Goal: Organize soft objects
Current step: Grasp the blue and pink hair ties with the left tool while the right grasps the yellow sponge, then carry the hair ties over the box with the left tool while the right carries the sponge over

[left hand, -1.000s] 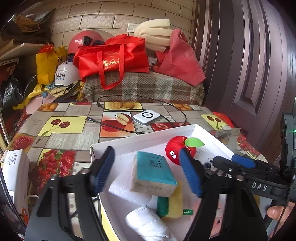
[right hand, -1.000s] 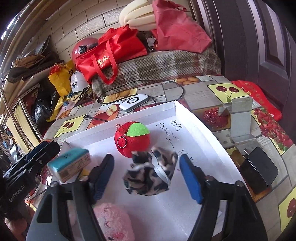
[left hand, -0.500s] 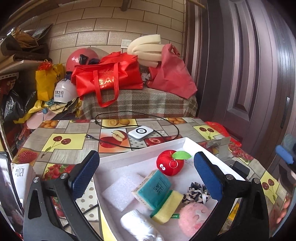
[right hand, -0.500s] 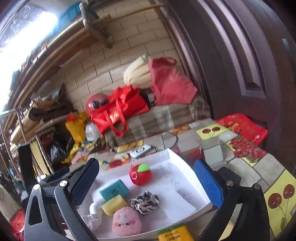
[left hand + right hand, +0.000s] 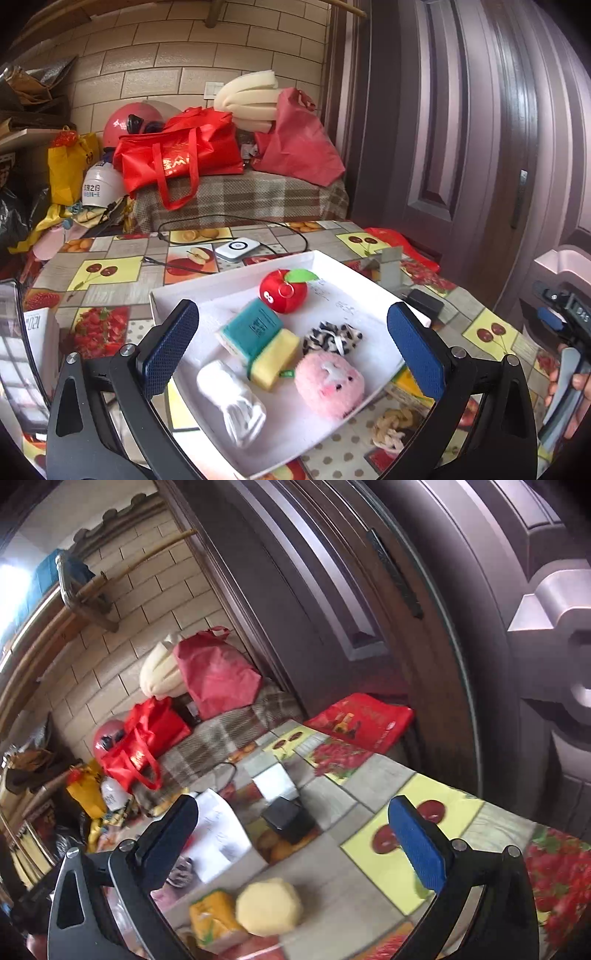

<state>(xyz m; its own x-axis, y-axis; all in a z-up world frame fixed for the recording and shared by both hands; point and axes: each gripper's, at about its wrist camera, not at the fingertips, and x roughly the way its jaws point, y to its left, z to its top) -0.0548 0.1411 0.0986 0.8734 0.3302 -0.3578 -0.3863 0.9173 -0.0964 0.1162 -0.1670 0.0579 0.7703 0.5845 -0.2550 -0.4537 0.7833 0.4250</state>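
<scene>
**Both grippers empty over a filled white tray**

The left gripper (image 5: pixel 293 341) hangs above the near end of the white tray (image 5: pixel 236 286), its fingers (image 5: pixel 170 347) spread as wide as they go after just opening, with nothing pinched between them. The tray sits on the fruit-patterned surface (image 5: pixel 110 269) and holds six soft things: a red plush apple (image 5: pixel 282 291) at the far end, a teal tissue pack (image 5: pixel 253 332) leaning on a yellow sponge (image 5: pixel 273 356), a leopard-print scrunchie (image 5: pixel 332 338) just beside them, a pink plush toy (image 5: pixel 328 384) at the near right edge, and a rolled white cloth (image 5: pixel 232 402) near the left finger.

The right gripper (image 5: pixel 291 843) is turned away from the tray toward the dark door — its fingers (image 5: pixel 415 842) have also just been opening and stand wide apart, gripping nothing. Under it, on the surface, lie a pale yellow sponge ball (image 5: pixel 269 906) and, touching it, an orange-yellow packet (image 5: pixel 212 921); a small black box (image 5: pixel 288 818) sits further off. Only a corner of the tray shows in the right wrist view, partly hidden by the left finger.
</scene>
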